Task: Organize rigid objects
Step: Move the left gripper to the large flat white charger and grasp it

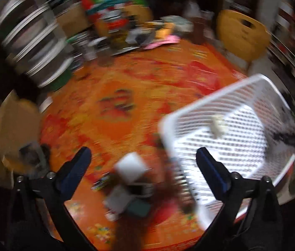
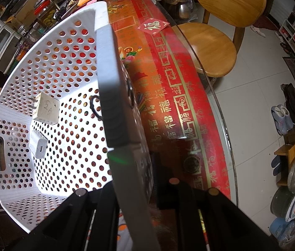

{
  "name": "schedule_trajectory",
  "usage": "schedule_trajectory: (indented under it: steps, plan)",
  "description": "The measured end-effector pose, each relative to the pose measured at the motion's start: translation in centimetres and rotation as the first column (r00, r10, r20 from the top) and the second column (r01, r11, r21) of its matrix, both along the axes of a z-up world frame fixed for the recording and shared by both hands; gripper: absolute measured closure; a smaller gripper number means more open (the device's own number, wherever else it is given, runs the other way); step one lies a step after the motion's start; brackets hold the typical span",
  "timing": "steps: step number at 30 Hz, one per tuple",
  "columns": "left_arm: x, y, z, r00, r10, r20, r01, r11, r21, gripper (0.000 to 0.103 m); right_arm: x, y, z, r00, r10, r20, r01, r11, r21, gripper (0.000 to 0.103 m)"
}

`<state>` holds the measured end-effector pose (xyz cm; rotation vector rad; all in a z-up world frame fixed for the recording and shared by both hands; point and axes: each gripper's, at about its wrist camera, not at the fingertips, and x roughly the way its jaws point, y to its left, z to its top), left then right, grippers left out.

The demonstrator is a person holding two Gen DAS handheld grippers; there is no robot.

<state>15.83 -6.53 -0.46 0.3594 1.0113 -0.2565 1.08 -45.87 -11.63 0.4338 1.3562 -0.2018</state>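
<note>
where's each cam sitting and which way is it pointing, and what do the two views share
Left wrist: on the left gripper, tilted down over the orange table; its two open blue-padded fingers show, nothing between them; picture blurred.
Right wrist: on the right gripper, looking steeply down along the wall of the white basket, which its shut jaws clamp; black gripper frame shows at the bottom.
Shared: the white basket, the table, a wooden chair.

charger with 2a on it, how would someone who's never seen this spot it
Find the white perforated basket on the red and orange tablecloth. Two white chargers lie in it. Yours is the larger square one with prongs sticking out and "2A" handwritten on top; the smaller charger shows a port instead.
</note>
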Motion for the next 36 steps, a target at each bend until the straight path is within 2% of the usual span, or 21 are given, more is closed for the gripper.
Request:
schedule_trajectory:
  steps: [2, 5, 8, 10, 17, 20, 26, 29, 31, 34, 36]
  plan:
    - [1.0, 3.9, -0.2, 0.996, 0.085, -0.035, -0.086, 0.996, -0.024, 0.003, 0.0, 0.1, 0.0, 1.000, 0.001, -0.001, -0.001, 1.000, 0.001, 0.094]
    - [2.3, 9.0, -2.9, 0.969, 0.214, -0.126, -0.217, 0.976, -0.013, 0.003, 0.1, 0.2, -0.1, 1.000, 0.004, -0.003, -0.005, 1.000, -0.001, 0.094]
    - [2.1, 12.5, -6.3, 0.929, 0.285, -0.234, -0.308, 0.949, -0.068, 0.003, 0.1, 0.2, -0.1, 1.000, 0.006, -0.004, -0.006, 1.000, 0.000, 0.094]
    - [1.5, 13.3, -8.1, 0.912, 0.305, -0.276, -0.335, 0.939, -0.071, 0.005, 0.1, 0.2, -0.1, 1.000, 0.005, -0.005, -0.005, 1.000, 0.000, 0.094]
    - [0.1, 12.8, -13.5, 0.886, 0.290, -0.362, -0.331, 0.942, -0.053, 0.006, 0.1, 0.3, -0.2, 1.000, 0.008, -0.007, -0.008, 1.000, -0.003, 0.094]
    - [0.0, 12.3, -15.3, 0.885, 0.277, -0.375, -0.321, 0.945, -0.059, 0.006, 0.1, 0.3, -0.2, 1.000, 0.007, -0.007, -0.007, 1.000, -0.003, 0.094]
    - [0.5, 12.2, -17.2, 0.876, 0.285, -0.389, -0.324, 0.946, -0.035, 0.006, 0.1, 0.4, -0.2, 1.000, 0.008, -0.006, -0.008, 1.000, -0.004, 0.094]
    - [0.8, 12.5, -18.0, 0.866, 0.284, -0.412, -0.340, 0.938, -0.067, 0.004, 0.1, 0.3, -0.2, 1.000, 0.007, -0.006, -0.007, 1.000, -0.004, 0.094]
    - [0.9, 12.5, -18.5, 0.862, 0.296, -0.412, -0.345, 0.937, -0.048, 0.004, 0.1, 0.3, -0.2, 1.000, 0.007, -0.006, -0.007, 1.000, -0.004, 0.094]
    - [1.1, 12.5, -19.6, 0.850, 0.301, -0.432, -0.354, 0.934, -0.045, 0.010, 0.1, 0.3, -0.2, 1.000, 0.008, -0.007, -0.008, 1.000, -0.005, 0.094]
    - [1.0, 12.0, -19.6, 0.857, 0.293, -0.425, -0.344, 0.938, -0.046, 0.018, 0.2, 0.3, -0.2, 1.000, 0.010, -0.008, -0.010, 1.000, -0.007, 0.094]
